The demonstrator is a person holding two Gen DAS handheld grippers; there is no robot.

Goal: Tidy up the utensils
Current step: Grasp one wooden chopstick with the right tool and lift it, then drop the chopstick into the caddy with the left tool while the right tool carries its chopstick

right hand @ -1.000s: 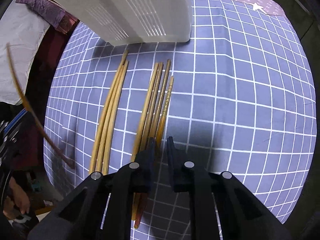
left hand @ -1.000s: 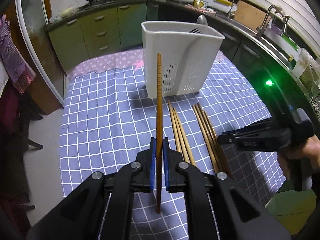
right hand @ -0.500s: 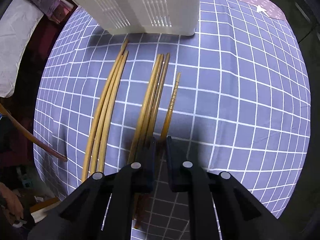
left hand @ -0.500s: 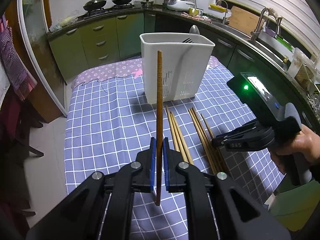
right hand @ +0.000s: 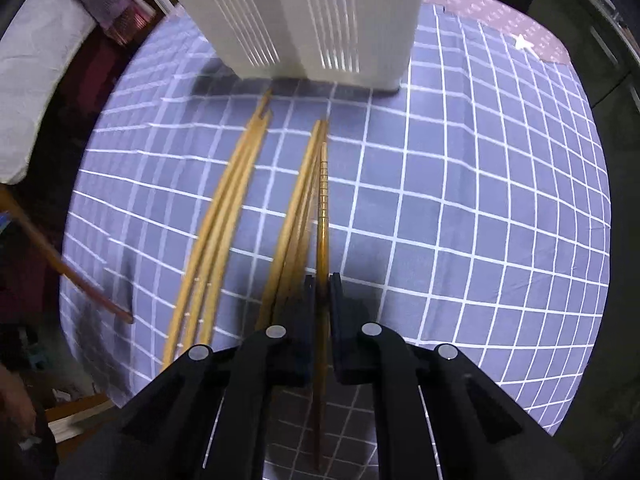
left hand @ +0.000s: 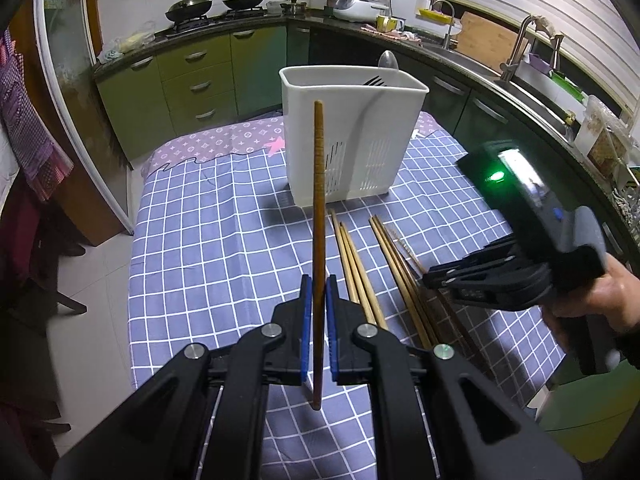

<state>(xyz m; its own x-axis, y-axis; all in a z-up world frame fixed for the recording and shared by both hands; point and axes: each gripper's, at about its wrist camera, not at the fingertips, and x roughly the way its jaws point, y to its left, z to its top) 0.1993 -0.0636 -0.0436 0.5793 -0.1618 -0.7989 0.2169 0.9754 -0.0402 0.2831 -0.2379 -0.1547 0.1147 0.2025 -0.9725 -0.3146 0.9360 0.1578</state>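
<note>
- Our left tongs (left hand: pixel 319 296) clamp a dark brown wooden chopstick (left hand: pixel 318 216) upright, above the blue checked cloth on the tabletop (left hand: pixel 224 248).
- Our right tongs (right hand: pixel 321 292) close narrowly around a ridged golden-brown chopstick (right hand: pixel 322 208), which runs between the fingers.
- The remaining loose wooden chopsticks (left hand: pixel 356 264) lie in two bundles on the cloth.
- The white slotted plastic utensil holder (left hand: pixel 352 136) stands toward the far edge, just beyond the bundles' tips.

Dark brown chopstick (left hand: pixel 319 216) upright in my left claw (left hand: pixel 319 304), ridged golden chopstick (right hand: pixel 322 216) pinched in my right claw (right hand: pixel 321 300), two bundles of pale chopsticks (right hand: pixel 224 216) flat on checked cloth, white slotted utensil holder (left hand: pixel 352 140) standing just beyond their tips
</note>
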